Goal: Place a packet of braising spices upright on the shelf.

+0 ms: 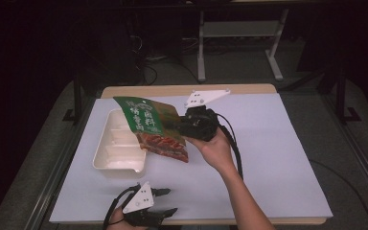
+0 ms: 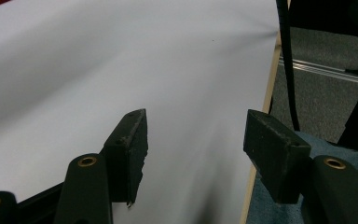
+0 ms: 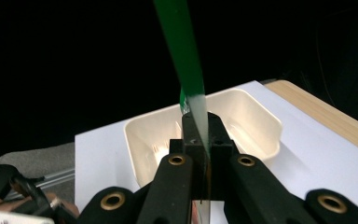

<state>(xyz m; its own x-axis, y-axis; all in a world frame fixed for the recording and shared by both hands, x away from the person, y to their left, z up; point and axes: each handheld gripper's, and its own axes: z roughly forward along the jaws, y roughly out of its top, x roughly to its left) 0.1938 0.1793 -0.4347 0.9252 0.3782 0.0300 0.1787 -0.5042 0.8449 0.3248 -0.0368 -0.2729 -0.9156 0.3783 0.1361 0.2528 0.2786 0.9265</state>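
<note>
The room is dark all round, black at the back and sides, with a grey floor (image 1: 249, 72) on which stands the pale frame of another table (image 1: 202, 48) and some loose cables. In the middle is the table (image 1: 268, 143), its top covered by a white sheet that leaves a strip of light wood bare along the far edge and again at the near edge. The sheet is plain and evenly lit — the brightest surface in the high view.

On the left half of the sheet lies a cream tray (image 1: 106, 158) with several compartments, long side running away from the person. Above its right edge, off the surface, hangs a green food pouch (image 1: 148, 124) with pale lettering and a red-brown picture on its lower part, tilted with its top toward the far left. The right gripper (image 1: 178, 125) holds it by its right edge: in the right gripper view the jaws are pressed together on the thin green edge, with the tray directly beyond them.

The left gripper (image 1: 165, 201) sits at the near edge of the table, well apart from the pouch — its jaws spread wide over bare white sheet, nothing between them.
</note>
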